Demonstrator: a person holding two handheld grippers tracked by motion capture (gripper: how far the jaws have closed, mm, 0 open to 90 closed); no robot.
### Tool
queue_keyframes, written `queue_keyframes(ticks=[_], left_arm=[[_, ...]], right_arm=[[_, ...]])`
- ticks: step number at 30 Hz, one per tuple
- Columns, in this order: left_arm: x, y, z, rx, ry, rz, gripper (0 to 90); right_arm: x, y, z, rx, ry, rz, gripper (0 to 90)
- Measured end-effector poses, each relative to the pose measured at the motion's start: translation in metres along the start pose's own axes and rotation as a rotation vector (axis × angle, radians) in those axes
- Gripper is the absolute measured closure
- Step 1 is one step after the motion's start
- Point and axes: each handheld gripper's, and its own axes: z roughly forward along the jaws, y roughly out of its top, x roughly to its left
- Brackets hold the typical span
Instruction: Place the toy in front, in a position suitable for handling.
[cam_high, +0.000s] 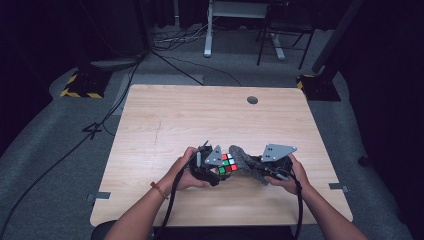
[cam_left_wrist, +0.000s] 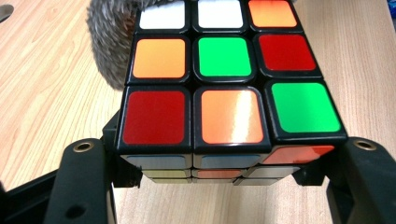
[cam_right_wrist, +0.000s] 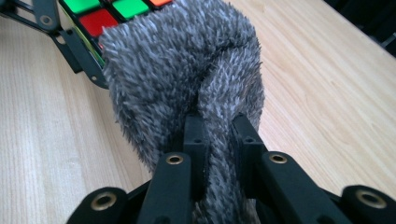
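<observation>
A scrambled puzzle cube (cam_high: 229, 163) with red, green, orange and white stickers is held just above the wooden table (cam_high: 210, 115) near its front edge. My left gripper (cam_high: 216, 170) is shut on the cube (cam_left_wrist: 224, 88), its jaws pressing the two sides. A grey fuzzy cloth (cam_high: 247, 162) is pinched in my right gripper (cam_high: 260, 167), which is shut on a fold of it. In the right gripper view the cloth (cam_right_wrist: 187, 70) bulges ahead of the jaws and touches the cube (cam_right_wrist: 100, 16). In the left gripper view the cloth (cam_left_wrist: 109, 42) sits against the cube's far left corner.
A round grommet hole (cam_high: 252, 100) lies near the table's far edge. Cables (cam_high: 120, 95) run over the grey floor to the left, and desk legs (cam_high: 207, 30) stand beyond the table.
</observation>
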Motion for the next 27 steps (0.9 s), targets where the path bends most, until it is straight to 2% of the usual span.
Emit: queue_keyframes(ticks=[2, 4, 6, 7, 10, 12, 14, 17, 20, 24, 26, 27], left_arm=[[0.000, 0.000, 0.001, -0.001, -0.001, 0.004, 34.0], [-0.003, 0.002, 0.006, 0.009, -0.025, 0.010, 34.0], [-0.006, 0.003, 0.009, 0.013, -0.032, 0.017, 34.0], [-0.007, 0.004, 0.012, 0.018, -0.036, 0.028, 34.0], [-0.013, 0.009, 0.020, 0.038, -0.054, 0.046, 34.0], [-0.014, 0.008, 0.022, 0.047, -0.054, 0.048, 34.0], [-0.013, 0.007, 0.022, 0.046, -0.053, 0.047, 34.0], [-0.012, 0.007, 0.019, 0.041, -0.047, 0.043, 34.0], [-0.008, 0.006, 0.013, 0.019, -0.035, 0.025, 34.0], [-0.005, 0.004, 0.005, -0.009, -0.024, 0.004, 34.0], [-0.004, 0.003, 0.002, -0.018, -0.018, 0.002, 34.0], [-0.004, 0.003, 0.002, -0.018, -0.018, 0.002, 34.0]], right_arm=[[0.001, 0.001, -0.002, -0.015, -0.002, 0.002, 79.7], [0.004, 0.008, -0.007, -0.050, -0.010, -0.013, 79.7], [0.006, 0.010, -0.008, -0.063, -0.010, -0.016, 79.7], [0.011, 0.014, -0.008, -0.068, -0.022, -0.038, 79.7], [0.017, 0.018, -0.005, -0.071, -0.016, -0.063, 79.7], [0.023, 0.022, -0.003, -0.051, -0.043, -0.103, 79.7], [0.026, 0.022, -0.003, -0.062, -0.032, -0.105, 79.7], [0.028, 0.023, -0.003, -0.048, -0.037, -0.120, 79.7], [0.019, 0.018, -0.004, -0.040, -0.040, -0.092, 79.7], [0.005, 0.004, -0.003, -0.018, -0.027, -0.020, 79.7], [0.002, -0.002, 0.001, -0.013, 0.003, 0.010, 79.7], [0.002, -0.002, 0.001, -0.013, 0.003, 0.010, 79.7]])
